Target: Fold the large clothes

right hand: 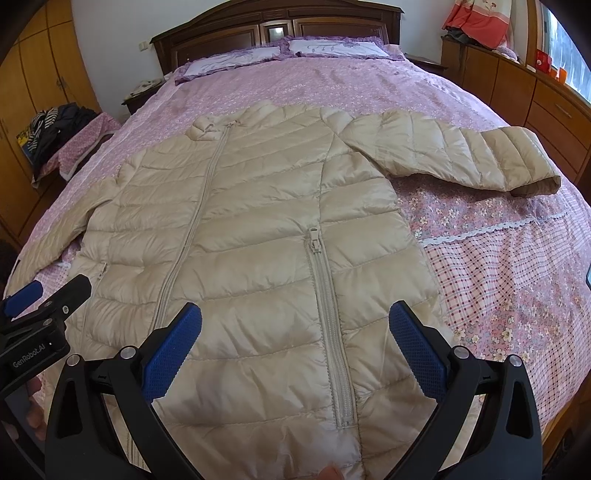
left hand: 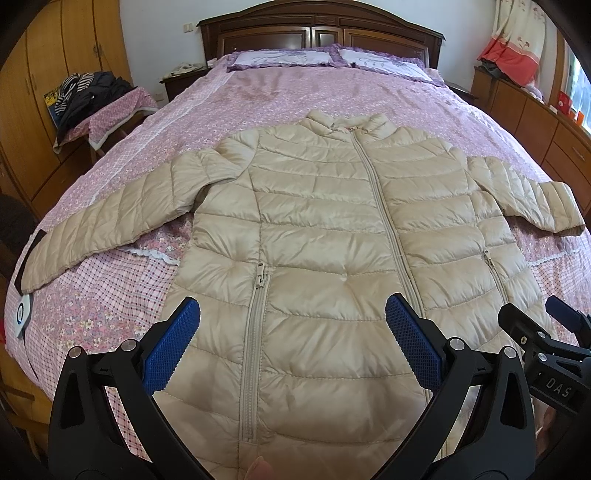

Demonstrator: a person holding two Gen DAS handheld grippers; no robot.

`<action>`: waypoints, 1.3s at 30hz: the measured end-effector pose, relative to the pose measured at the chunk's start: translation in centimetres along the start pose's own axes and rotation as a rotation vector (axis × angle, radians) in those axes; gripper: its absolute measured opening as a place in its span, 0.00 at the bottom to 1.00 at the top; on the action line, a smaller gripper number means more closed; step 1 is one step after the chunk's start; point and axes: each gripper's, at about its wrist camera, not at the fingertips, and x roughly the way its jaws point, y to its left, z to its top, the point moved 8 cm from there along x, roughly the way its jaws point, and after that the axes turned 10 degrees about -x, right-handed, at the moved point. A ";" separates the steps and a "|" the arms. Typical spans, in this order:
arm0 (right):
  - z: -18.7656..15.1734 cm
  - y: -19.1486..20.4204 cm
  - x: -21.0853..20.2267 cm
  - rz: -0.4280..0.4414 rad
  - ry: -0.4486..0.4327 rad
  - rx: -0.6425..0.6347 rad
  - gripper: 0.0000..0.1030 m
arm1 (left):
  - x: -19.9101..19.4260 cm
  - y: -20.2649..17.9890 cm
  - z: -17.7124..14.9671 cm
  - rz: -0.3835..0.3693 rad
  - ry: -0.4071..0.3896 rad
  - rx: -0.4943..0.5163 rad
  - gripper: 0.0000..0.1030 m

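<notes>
A puffy tan coat lies flat on a big pink bed, and two grippers wait over its bottom end.

The bed [left hand: 332, 96] fills the room's middle, with a pink flowery cover and a dark wood headboard [left hand: 321, 33] at 12 o'clock. Two purple pillows [left hand: 332, 59] sit just under the headboard. Yellow wood cupboards [left hand: 48, 74] stand at 9 o'clock, and a low wood dresser [left hand: 535, 122] runs along at 2 o'clock. A small table with a pile of dark and striped clothes [left hand: 88, 92] is at 10 o'clock. The coat [left hand: 332, 229] is zipped up, front side up, collar toward the pillows, with one sleeve reaching to 8 o'clock and the other to 3 o'clock. The left gripper [left hand: 291, 339] is spread wide above the hem near a pocket zipper, holding nothing. The right gripper [right hand: 295, 343] is spread wide too, over the other pocket zipper, with nothing in it.
</notes>
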 end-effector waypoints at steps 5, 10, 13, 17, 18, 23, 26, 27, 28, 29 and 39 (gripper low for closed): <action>-0.1 0.0 0.0 0.000 0.002 0.000 0.95 | 0.0 0.3 0.1 0.002 0.001 -0.002 0.97; -0.1 0.0 0.1 -0.001 0.003 -0.001 0.95 | -0.1 0.4 -0.1 0.005 -0.002 -0.006 0.97; -0.1 0.1 0.1 0.000 0.003 -0.001 0.95 | 0.0 0.2 -0.2 0.007 -0.002 -0.007 0.97; -0.1 0.1 0.0 0.003 0.006 -0.002 0.95 | 0.1 0.1 -0.2 0.006 0.002 0.000 0.97; -0.1 0.1 0.0 0.007 0.005 -0.001 0.95 | 0.1 0.0 -0.3 0.006 0.004 0.002 0.97; -0.3 0.2 0.1 0.012 0.021 -0.001 0.95 | 0.4 -0.4 -0.5 0.001 0.020 0.018 0.97; -0.3 -0.4 0.0 0.015 0.027 0.012 0.95 | 0.8 -0.6 -0.6 -0.003 0.041 0.029 0.97; -0.3 -0.8 -0.1 0.017 0.029 0.022 0.95 | 1.0 -0.7 -0.6 -0.005 0.050 0.030 0.97; -0.3 -1.1 -0.2 0.021 0.030 0.032 0.95 | 1.1 -0.8 -0.6 -0.005 0.052 0.029 0.97; -0.3 -1.7 -0.3 0.026 0.030 0.045 0.95 | 1.1 -0.9 -0.4 -0.004 0.054 0.031 0.97; 2.4 -13.1 -3.7 -0.076 -0.016 0.184 0.95 | 1.6 -3.1 2.3 -0.057 0.076 0.115 0.97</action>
